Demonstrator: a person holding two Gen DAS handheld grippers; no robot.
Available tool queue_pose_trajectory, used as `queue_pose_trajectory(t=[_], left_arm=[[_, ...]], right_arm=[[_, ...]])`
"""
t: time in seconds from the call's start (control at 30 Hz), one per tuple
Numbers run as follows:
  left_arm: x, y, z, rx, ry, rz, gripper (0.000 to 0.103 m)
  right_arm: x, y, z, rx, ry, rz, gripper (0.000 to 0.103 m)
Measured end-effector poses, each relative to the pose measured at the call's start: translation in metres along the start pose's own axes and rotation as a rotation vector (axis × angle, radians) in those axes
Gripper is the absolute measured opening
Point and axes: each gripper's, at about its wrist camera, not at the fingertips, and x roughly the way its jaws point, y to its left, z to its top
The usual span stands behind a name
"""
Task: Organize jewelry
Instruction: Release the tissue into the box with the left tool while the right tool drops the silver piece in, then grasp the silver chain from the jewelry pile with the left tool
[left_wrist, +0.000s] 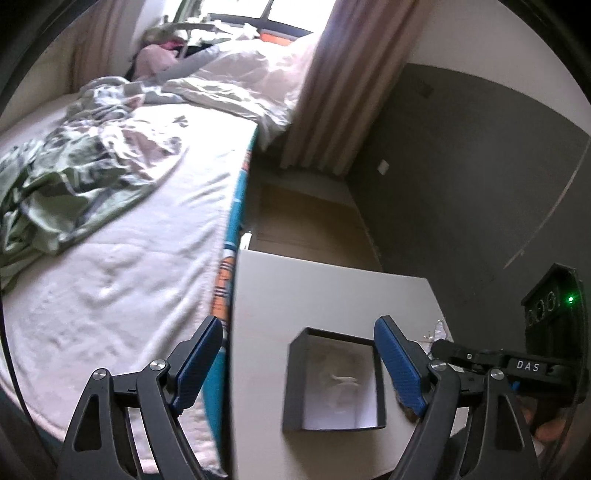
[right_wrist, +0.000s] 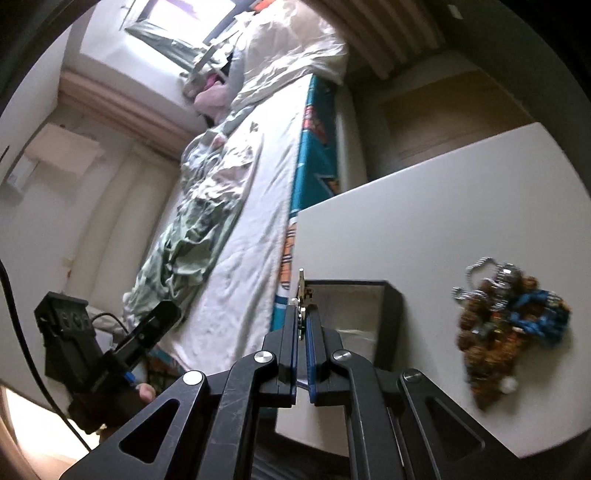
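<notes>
On the white tabletop (right_wrist: 424, 221) stands an open black square box with a pale lining (left_wrist: 334, 384). Left gripper (left_wrist: 299, 363) hovers above it, blue-padded fingers (left_wrist: 397, 365) spread wide, holding nothing. Right gripper (right_wrist: 302, 321) is clamped on a small silver metal jewelry piece (right_wrist: 301, 286) at the box's near rim. Beside the box lies a tangled heap of brown, blue and silver beaded jewelry (right_wrist: 502, 321).

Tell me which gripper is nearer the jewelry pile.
Right. The right gripper, fingers shut on a small metal piece, sits by the black box beside the jewelry pile. The left gripper hangs open on the box's far side.
</notes>
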Motion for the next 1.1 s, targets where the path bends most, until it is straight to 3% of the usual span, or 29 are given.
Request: queue_pose_trajectory(t=[0.03,0.07,0.13,0.33,0.6,1.1], left_arm=[[-0.002,0.003,0.0,-0.006,-0.002,0.006,0.084],[-0.005,0.007,0.0,-0.009,-0.007,0.014,0.084],[-0.009,0.01,0.0,-0.012,-0.015,0.02,0.084],[-0.007,0.001,-0.002,0.02,-0.019,0.018,0.084],[0.021,-0.042,-0.013,0.088,0.043,-0.059,0.084],[0.067,-0.145,-0.033,0.344,0.184,-0.167,0.082]], right_arm=[[0.004,0.002,0.0,-0.004,0.011,-0.007,0.015],[0.012,0.001,0.001,-0.001,0.036,-0.033,0.042],[0.012,-0.003,-0.001,0.012,0.027,-0.062,0.07],[-0.015,-0.02,-0.007,0.015,-0.011,-0.106,0.071],[-0.08,-0.068,-0.016,0.093,-0.109,-0.205,0.079],[-0.133,-0.133,-0.034,0.241,-0.209,-0.278,0.079]])
